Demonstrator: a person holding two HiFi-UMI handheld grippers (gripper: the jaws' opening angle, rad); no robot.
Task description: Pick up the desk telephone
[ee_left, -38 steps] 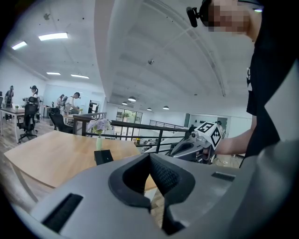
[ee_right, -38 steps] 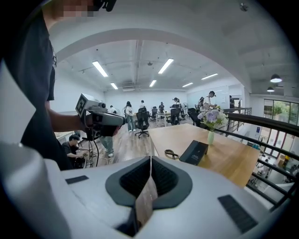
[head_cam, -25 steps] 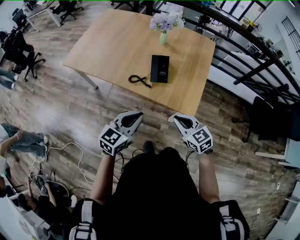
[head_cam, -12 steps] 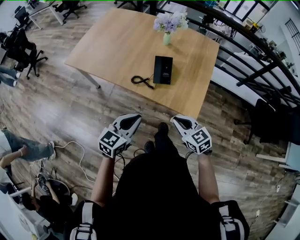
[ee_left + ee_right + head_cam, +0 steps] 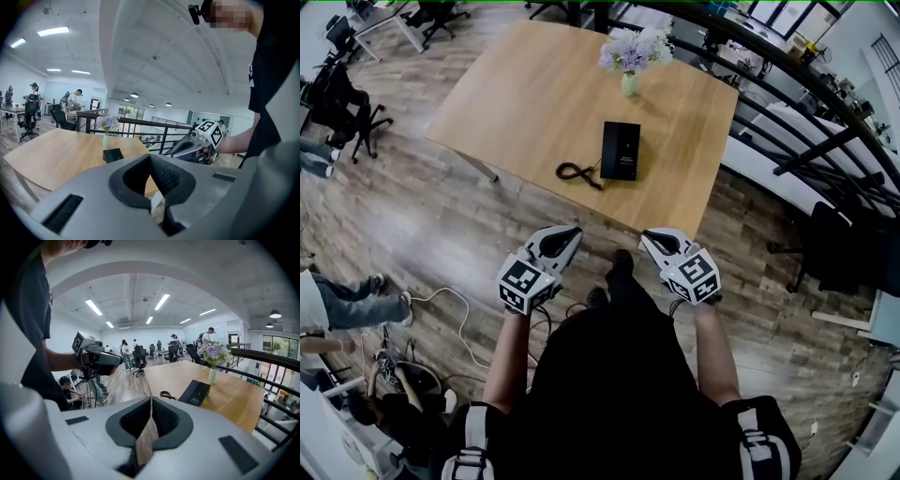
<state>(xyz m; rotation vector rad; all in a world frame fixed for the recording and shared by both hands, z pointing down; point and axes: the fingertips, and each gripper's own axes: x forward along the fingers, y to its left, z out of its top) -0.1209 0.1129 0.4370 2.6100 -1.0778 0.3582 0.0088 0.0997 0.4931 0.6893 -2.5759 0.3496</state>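
Note:
The black desk telephone (image 5: 621,150) lies on the wooden table (image 5: 516,94), its coiled cord (image 5: 577,172) trailing off to the left. Both grippers hover over the floor short of the table's near edge, well apart from the phone. My left gripper (image 5: 571,232) is shut and holds nothing, and so is my right gripper (image 5: 646,236). The left gripper view shows the closed left gripper (image 5: 150,156) with the telephone (image 5: 112,154) beyond it. In the right gripper view the closed right gripper (image 5: 151,399) points toward the telephone (image 5: 196,392) and cord (image 5: 166,394).
A vase of purple flowers (image 5: 629,54) stands behind the phone. A black railing (image 5: 806,103) runs along the table's right side. Office chairs (image 5: 342,98) stand at the left. People (image 5: 337,300) and floor cables (image 5: 450,309) are at the lower left.
The person has stepped toward the table, and both grippers have come slightly closer to its near edge. Both stay shut and empty.

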